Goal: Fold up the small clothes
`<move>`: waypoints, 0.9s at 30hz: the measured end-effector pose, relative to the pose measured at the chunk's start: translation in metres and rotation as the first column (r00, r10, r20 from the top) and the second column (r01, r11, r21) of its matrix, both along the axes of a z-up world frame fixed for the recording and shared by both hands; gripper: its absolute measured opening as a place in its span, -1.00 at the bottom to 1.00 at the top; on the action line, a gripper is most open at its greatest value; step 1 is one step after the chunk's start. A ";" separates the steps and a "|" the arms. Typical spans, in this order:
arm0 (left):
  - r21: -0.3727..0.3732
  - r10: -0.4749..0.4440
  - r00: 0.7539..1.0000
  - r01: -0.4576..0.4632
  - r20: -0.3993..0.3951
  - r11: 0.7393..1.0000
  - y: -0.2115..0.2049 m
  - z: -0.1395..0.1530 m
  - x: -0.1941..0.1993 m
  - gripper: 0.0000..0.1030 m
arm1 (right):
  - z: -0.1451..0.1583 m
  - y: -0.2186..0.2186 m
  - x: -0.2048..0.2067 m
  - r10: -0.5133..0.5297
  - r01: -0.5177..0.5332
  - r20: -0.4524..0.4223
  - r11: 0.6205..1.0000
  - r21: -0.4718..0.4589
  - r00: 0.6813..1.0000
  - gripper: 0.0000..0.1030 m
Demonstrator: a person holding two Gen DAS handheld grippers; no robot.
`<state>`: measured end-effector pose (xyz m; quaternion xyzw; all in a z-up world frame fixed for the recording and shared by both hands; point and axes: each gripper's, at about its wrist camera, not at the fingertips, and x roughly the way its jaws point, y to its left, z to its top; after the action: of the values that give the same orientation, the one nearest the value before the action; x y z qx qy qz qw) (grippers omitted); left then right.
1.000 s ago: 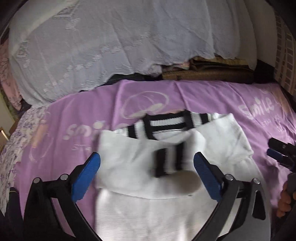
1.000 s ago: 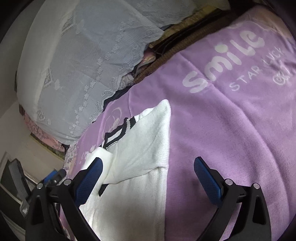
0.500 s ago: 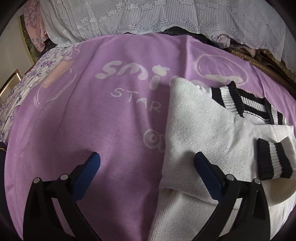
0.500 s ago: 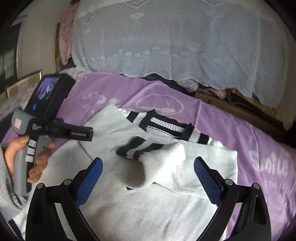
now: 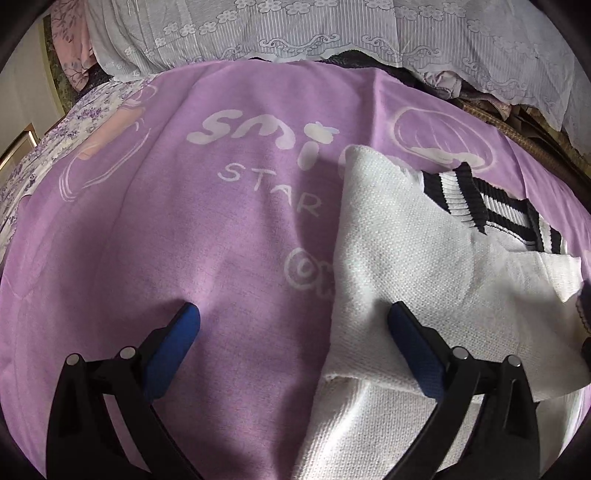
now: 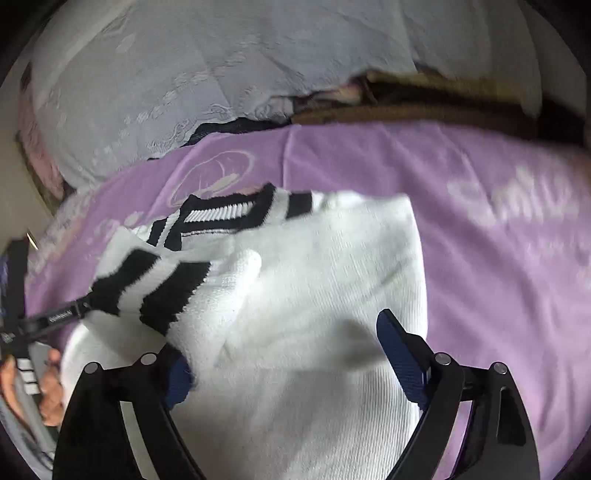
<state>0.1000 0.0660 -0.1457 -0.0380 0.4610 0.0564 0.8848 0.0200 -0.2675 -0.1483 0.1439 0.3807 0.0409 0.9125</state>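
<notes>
A small white knit sweater (image 5: 413, 266) with a black-and-white striped collar (image 5: 480, 206) lies on a purple blanket (image 5: 184, 240), its sleeves folded in over the body. My left gripper (image 5: 291, 314) is open and empty, low over the sweater's left edge, one finger over blanket, the other over knit. In the right wrist view the sweater (image 6: 314, 295) fills the middle, with a striped cuff (image 6: 147, 288) lying on top. My right gripper (image 6: 280, 343) is open over the sweater body; its left finger is partly hidden by the folded sleeve.
A white lace cover (image 5: 332, 33) drapes the pile behind the blanket. Brown woven items (image 6: 424, 103) sit at the back right. A floral sheet (image 5: 44, 147) lies left. The other hand and handle (image 6: 26, 369) show at the left edge of the right wrist view.
The left gripper has moved closer and lower at the sweater's left edge. The right gripper has swung in over the sweater body, closer to the folded sleeve and cuff.
</notes>
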 end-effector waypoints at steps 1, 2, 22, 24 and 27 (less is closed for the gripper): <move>0.005 0.002 1.000 -0.002 0.003 1.000 -0.001 0.000 0.000 0.92 | -0.004 -0.006 -0.005 0.012 -0.012 0.000 0.998 0.056 1.000 0.72; 0.013 0.004 1.000 -0.004 0.006 1.000 -0.002 0.000 -0.001 0.92 | -0.001 -0.006 -0.010 0.013 -0.014 0.018 0.998 0.055 1.000 0.74; 0.003 0.000 1.000 -0.001 0.026 1.000 0.002 0.002 -0.005 0.92 | 0.036 -0.052 0.005 -0.057 0.008 0.149 0.950 0.312 0.987 -0.82; 0.004 0.004 0.999 -0.004 0.033 1.000 0.003 0.002 -0.006 0.92 | 0.041 -0.052 0.009 -0.058 0.016 0.157 0.966 0.257 0.986 -0.82; -0.002 0.006 0.999 -0.006 0.040 1.000 0.003 0.003 -0.008 0.92 | 0.014 -0.067 0.016 -0.118 0.104 0.091 0.983 0.150 0.989 -0.78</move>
<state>0.0925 0.0688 -0.1429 -0.0414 0.4433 0.0580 0.8936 0.0360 -0.3344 -0.1339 0.2285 0.3222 0.0245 0.9183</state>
